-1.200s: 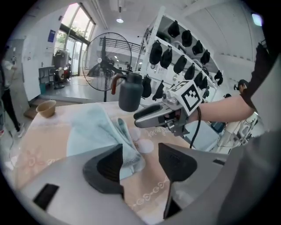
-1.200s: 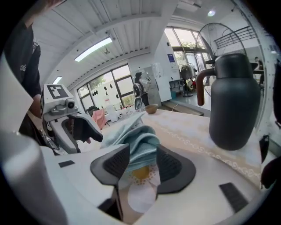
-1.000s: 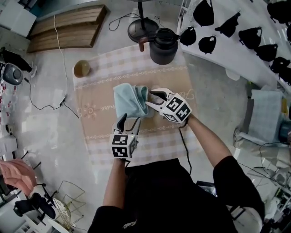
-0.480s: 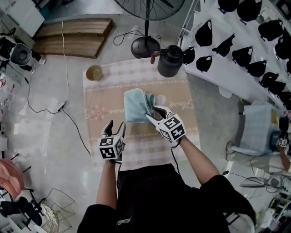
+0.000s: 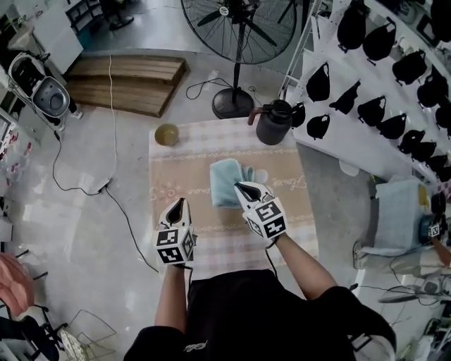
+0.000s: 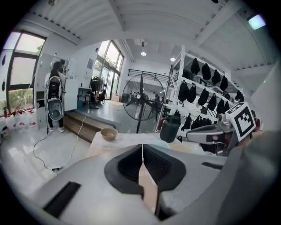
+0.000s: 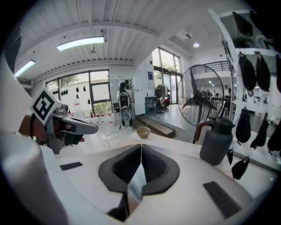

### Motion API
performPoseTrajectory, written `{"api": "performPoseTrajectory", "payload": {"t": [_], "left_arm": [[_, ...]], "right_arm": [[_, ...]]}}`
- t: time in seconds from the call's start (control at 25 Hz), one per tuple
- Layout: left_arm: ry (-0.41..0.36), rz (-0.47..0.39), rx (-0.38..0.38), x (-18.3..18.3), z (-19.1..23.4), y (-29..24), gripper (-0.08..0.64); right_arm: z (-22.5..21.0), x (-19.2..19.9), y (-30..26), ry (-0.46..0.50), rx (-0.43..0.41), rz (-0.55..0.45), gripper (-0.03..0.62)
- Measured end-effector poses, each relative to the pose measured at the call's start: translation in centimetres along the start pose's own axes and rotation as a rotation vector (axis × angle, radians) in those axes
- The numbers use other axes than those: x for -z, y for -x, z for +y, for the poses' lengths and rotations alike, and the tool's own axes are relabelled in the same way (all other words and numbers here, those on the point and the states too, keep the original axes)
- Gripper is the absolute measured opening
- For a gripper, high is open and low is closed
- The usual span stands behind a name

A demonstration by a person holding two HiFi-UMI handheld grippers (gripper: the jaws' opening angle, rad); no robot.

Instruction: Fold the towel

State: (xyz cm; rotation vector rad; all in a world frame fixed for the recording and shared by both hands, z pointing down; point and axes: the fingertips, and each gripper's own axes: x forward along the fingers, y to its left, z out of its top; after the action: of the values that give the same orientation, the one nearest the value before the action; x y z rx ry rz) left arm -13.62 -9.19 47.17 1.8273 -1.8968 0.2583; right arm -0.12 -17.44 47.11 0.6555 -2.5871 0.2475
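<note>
Left gripper (image 5: 180, 202) and right gripper (image 5: 238, 186) — jaws of each just closed, pads meeting, nothing between them — held apart, side by side, pointing forward and slightly down; forearms (image 5: 171, 296) extended.

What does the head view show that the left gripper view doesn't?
Only the head view: the folded blue towel on the checked tablecloth, the person's arms, and the left gripper seen from outside. I can't make out the towel in the left gripper view. Only the left gripper view: the ceiling, tall windows, and that gripper's jaws, just closed with nothing between them. Both: the bowl, the dark jug, the fan and the right gripper, whose jaws have also just closed, empty.
</note>
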Motion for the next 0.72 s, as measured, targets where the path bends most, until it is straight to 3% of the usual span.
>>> {"api": "performPoseTrajectory", "payload": {"t": [0.32,0.72], "left_arm": [[-0.036,-0.190,-0.010,-8.4,-0.4,3.4,0.005],[-0.142,-0.385,-0.006,-16.8,-3.6,8.7,0.005]], "right_arm": [[1.9,-8.7,2.1,0.048,0.064,-0.151,0.002],[4.0,-18.2,7.6,0.133,0.096,-0.323,0.002]]}}
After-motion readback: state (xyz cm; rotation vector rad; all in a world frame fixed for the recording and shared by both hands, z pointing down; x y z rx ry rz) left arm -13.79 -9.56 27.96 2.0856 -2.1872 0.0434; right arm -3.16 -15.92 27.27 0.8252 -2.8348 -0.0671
